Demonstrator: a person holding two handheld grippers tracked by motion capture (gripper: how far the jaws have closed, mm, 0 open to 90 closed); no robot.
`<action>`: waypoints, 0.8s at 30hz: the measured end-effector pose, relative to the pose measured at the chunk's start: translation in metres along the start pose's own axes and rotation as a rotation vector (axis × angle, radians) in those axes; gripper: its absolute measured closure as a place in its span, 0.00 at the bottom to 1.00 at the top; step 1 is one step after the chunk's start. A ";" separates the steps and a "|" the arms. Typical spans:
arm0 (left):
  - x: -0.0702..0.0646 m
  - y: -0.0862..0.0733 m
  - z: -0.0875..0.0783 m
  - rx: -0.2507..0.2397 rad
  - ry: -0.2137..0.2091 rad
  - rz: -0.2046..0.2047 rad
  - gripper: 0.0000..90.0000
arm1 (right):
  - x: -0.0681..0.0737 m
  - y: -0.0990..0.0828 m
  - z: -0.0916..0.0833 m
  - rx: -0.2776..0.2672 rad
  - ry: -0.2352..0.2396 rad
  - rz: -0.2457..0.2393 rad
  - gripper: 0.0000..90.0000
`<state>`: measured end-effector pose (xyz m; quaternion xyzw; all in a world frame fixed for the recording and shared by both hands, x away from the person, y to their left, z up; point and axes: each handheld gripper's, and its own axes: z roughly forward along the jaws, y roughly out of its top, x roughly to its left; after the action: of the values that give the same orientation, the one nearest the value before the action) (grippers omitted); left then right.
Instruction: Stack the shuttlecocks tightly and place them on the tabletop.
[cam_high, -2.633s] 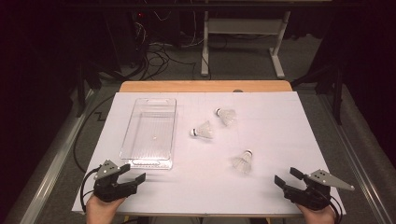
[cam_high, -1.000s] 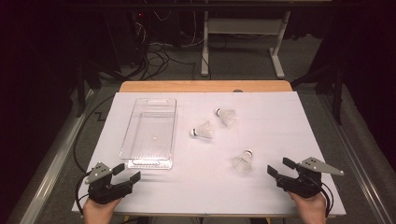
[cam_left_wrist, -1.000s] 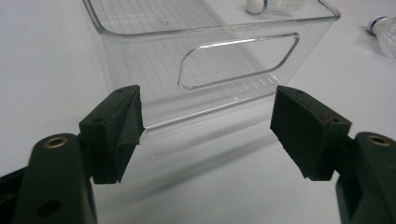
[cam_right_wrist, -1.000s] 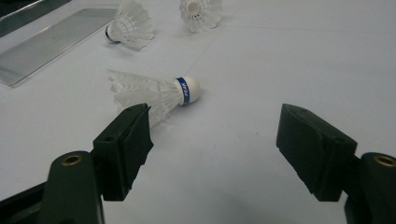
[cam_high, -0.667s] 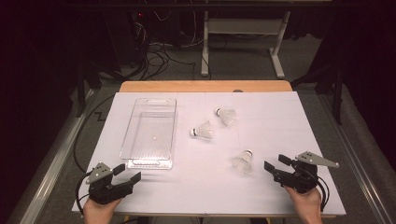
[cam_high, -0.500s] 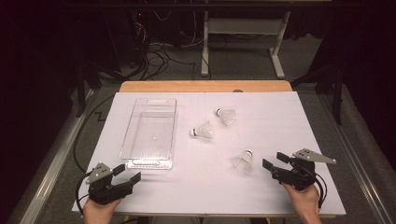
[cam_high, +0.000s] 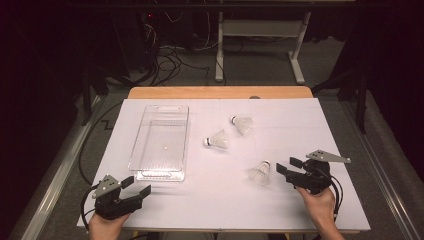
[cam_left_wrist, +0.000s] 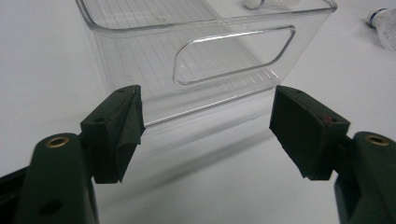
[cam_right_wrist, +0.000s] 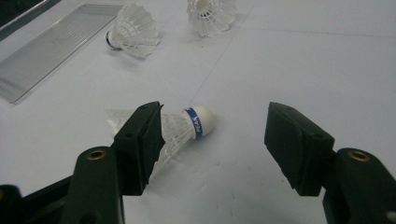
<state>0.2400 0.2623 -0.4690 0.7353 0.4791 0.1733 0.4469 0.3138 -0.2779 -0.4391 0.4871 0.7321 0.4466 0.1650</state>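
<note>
The right gripper (cam_high: 284, 168), jaws apart and just been closing, flanks a feathery white shuttlecock (cam_right_wrist: 180, 128) right of the clear ribbed plastic bin (cam_high: 161, 141); its cork tip lies between them, ungripped.

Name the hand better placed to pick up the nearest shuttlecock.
Right. The right gripper sits just beside the nearest shuttlecock, which lies between its closing fingers, not yet pinched. The left gripper waits apart, facing the clear bin.

We see bare sheet (cam_high: 300, 130) far and right, while the clear bin (cam_high: 161, 141) blocks the left and two shuttlecocks (cam_high: 218, 140) crowd the middle.
</note>
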 end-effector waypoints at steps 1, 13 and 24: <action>0.000 0.000 0.000 0.001 0.000 0.002 0.30 | 0.000 0.001 0.000 0.008 -0.001 0.003 0.43; 0.000 0.000 -0.001 -0.001 0.009 0.010 0.30 | -0.005 0.016 0.013 0.087 0.011 0.007 0.50; -0.001 0.000 -0.001 0.000 0.010 0.013 0.30 | -0.002 0.031 0.026 0.139 0.003 -0.022 0.50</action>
<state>0.2393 0.2622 -0.4683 0.7375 0.4765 0.1800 0.4434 0.3500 -0.2628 -0.4280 0.4885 0.7670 0.3936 0.1348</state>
